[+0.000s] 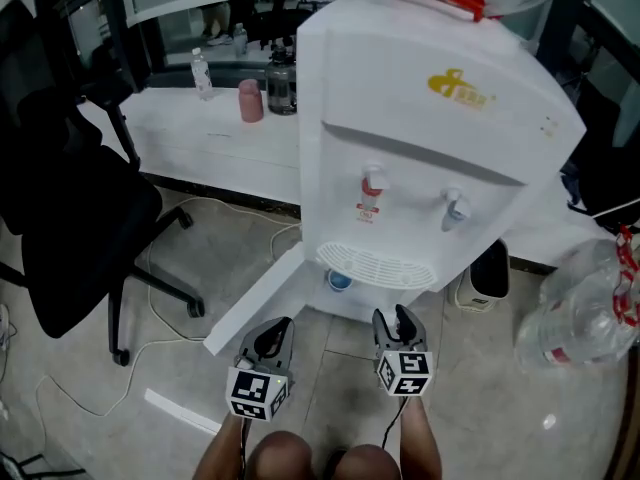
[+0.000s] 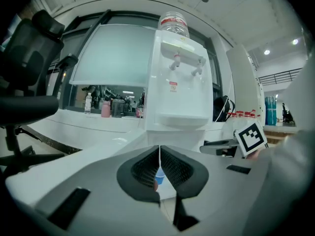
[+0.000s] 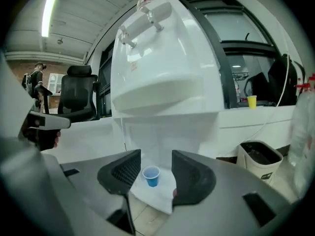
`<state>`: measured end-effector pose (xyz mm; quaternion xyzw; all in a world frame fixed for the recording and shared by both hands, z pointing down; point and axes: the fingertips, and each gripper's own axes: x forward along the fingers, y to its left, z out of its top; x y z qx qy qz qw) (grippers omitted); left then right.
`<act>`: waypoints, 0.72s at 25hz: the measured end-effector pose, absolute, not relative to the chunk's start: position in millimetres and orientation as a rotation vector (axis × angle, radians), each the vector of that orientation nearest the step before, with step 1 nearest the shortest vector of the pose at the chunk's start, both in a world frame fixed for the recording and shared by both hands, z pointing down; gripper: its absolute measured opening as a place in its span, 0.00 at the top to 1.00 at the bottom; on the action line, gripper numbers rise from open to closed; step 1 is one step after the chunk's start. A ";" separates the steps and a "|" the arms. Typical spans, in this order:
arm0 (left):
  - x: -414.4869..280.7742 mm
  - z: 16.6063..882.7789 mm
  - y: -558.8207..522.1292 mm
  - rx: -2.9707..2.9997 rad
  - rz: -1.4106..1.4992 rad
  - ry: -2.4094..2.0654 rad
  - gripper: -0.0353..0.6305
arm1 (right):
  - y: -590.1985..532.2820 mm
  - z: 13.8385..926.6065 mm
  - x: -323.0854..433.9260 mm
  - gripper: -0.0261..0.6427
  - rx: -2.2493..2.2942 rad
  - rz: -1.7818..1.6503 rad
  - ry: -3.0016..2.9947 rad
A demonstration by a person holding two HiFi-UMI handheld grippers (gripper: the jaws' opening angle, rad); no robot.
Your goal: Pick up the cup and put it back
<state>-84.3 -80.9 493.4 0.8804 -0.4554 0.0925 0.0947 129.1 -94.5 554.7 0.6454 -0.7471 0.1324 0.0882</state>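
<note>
Small blue plastic cup (image 3: 151, 175) stands upright on the white base at the foot of the tall white water dispenser (image 1: 430, 138), below its drip tray. In the head view the tray overhangs it, so only part of the cup shows. Right gripper (image 3: 156, 157) has its jaws apart and grips nothing; the cup sits framed between them but well apart. Left gripper (image 2: 159, 149) has its jaws closed together and is empty, with just a blue sliver of the cup visible past them. The dispenser's top bottle is cut off in the head view.

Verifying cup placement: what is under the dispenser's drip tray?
A blue cup stands upright in the white recess below the tray. In the head view the tray hides the recess's back.
</note>
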 end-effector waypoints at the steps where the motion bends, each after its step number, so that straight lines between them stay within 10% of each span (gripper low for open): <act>1: -82.9 489.4 -80.1 2.616 0.275 -1.347 0.90 | -87.8 545.9 132.8 0.66 1.925 0.377 -2.217; 18: -57.2 409.8 -66.9 2.735 0.297 -1.303 0.90 | -24.2 416.6 152.1 0.87 1.996 0.165 -2.144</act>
